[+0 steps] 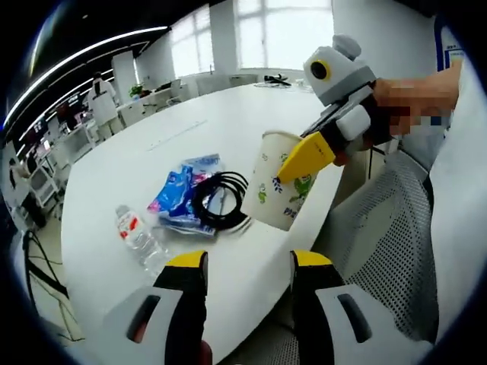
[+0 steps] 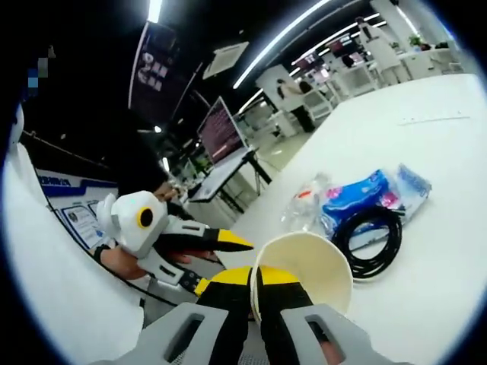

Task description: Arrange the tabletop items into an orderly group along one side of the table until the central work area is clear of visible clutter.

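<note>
Your right gripper pinches the white paper cup's rim, tilted near the black cable coil; your left gripper gapes empty.

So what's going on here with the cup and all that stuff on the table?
A person is tidying a white table with two handheld tools. The right tool grips the rim of a paper cup, holding it above the table edge. The left tool is open and holds nothing. A water bottle, blue packets and a coiled black cable lie clustered together on the table.

Open-plan office — rows of desks, monitor, ceiling light strips.
</note>
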A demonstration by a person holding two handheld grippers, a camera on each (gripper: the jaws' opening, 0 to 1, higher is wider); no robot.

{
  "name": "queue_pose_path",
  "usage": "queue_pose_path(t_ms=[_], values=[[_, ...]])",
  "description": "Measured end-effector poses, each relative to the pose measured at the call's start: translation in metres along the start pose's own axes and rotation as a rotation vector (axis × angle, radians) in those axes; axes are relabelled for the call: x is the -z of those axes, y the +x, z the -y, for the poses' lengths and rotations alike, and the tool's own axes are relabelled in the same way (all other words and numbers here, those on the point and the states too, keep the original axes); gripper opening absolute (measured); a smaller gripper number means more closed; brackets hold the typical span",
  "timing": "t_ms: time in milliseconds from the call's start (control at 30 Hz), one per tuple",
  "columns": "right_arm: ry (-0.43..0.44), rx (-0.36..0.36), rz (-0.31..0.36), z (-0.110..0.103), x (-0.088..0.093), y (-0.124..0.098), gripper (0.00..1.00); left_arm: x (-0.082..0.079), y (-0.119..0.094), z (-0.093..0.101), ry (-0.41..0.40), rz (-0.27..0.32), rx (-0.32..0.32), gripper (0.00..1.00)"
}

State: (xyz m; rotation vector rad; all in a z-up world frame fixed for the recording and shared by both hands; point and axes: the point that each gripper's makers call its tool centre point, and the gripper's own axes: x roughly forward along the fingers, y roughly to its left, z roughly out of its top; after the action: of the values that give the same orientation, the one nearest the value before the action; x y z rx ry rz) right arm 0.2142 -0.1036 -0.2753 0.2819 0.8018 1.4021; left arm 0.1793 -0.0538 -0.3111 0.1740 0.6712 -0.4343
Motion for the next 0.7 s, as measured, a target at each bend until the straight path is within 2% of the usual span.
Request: queue_pose_path(t_ms=[133,267,367,400,567,700], values=[[0.014,0.010,0.002,0.010,-0.008,-0.001,0.00,0.004,-0.010,-0.013,-0.088,0.024,-0.048,0.43],[0.011,0.029,-0.016,0.018,-0.012,0.002,0.00,0.011,-0.020,-0.035,-0.181,0.050,-0.113,0.43],[0.014,0.049,-0.021,0.024,-0.020,0.006,0.00,0.007,-0.030,-0.048,-0.258,0.094,-0.160,0.43],[0.023,0.065,-0.022,0.030,-0.025,0.009,0.00,0.009,-0.034,-0.058,-0.279,0.106,-0.174,0.44],[0.032,0.086,-0.024,0.050,-0.041,0.022,0.00,0.006,-0.042,-0.067,-0.315,0.140,-0.204,0.44],[0.024,0.091,-0.061,0.060,-0.046,0.036,0.00,0.007,-0.051,-0.075,-0.350,0.169,-0.233,0.45]])
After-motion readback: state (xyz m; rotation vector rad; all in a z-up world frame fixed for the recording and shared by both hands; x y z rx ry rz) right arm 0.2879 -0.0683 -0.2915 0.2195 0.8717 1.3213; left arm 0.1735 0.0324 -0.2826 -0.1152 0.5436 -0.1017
